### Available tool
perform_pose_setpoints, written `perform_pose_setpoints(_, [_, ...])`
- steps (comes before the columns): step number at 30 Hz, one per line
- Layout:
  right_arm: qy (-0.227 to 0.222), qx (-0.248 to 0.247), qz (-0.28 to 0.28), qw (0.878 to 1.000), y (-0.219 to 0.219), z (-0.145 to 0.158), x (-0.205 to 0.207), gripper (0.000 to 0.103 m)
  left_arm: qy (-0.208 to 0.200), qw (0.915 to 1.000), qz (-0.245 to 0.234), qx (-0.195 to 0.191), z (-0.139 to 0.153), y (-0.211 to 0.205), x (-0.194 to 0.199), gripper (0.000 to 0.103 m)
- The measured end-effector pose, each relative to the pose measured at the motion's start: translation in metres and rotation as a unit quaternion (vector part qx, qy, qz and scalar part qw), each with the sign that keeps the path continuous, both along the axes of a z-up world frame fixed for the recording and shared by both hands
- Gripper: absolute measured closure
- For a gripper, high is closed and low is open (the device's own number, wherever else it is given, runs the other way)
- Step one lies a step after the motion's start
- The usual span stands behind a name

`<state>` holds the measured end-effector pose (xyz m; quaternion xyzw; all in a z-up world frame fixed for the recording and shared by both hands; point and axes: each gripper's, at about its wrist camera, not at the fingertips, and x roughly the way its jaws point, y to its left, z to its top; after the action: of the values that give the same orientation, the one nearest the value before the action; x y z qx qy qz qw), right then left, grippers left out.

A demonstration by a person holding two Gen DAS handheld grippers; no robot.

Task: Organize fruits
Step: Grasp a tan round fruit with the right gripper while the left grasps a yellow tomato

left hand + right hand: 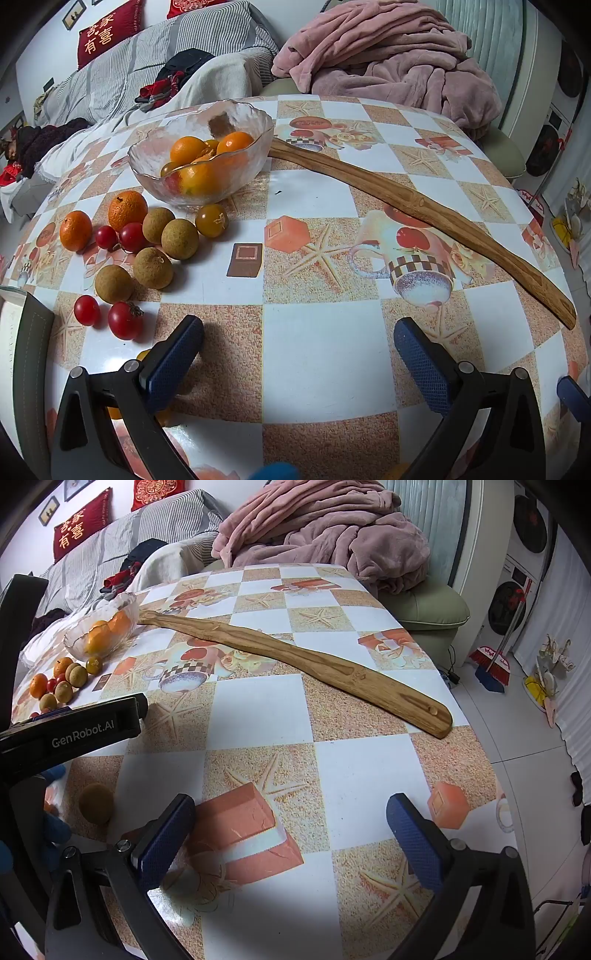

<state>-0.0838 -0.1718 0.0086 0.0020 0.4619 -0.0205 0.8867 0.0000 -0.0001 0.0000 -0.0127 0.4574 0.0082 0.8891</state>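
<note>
Partway through, by my reading. Glass bowl [201,155] sits on the checked tablecloth [325,332], toward its far left, already holding several oranges plus at least one small yellow and one red fruit; exact count is hard to tell through the glass. Still loose on the cloth just in front of the bowl: two oranges [127,210], four brown longan-like fruits [180,239], a yellow cherry tomato [211,220] and four red cherry tomatoes [125,320], all clustered near one another. One more brown fruit [96,803] lies apart, close to the right gripper's left finger, and bits of yellow-orange fruit show under the left gripper's left finger, mostly hidden. So most of the sorting looks left to do. Left gripper [297,332] hovers over bare cloth, tilted down, jaws wide apart, nothing between them. Right gripper [290,814] likewise: jaws spread, empty, over the cloth. A long wooden paddle [424,205] lies diagonally across the table, its far end reaching right up to the bowl; whether it touches is unclear. It may obstruct reaches from the right.
</note>
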Motion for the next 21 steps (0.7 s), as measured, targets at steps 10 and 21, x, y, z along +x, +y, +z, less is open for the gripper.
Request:
perform_pose_setpoints(10, [0.095,-0.001,-0.001,0.995,0.003,0.003,0.019,0.0,0.036,0.999,-0.022,0.014,0.032,0.013,-0.001,0.0])
perform_pose_setpoints(21, [0.127,0.049,0.046,0.99,0.06,0.026,0.013,0.0,0.083,0.9963,0.01,0.024,0.046,0.103,-0.042,0.0])
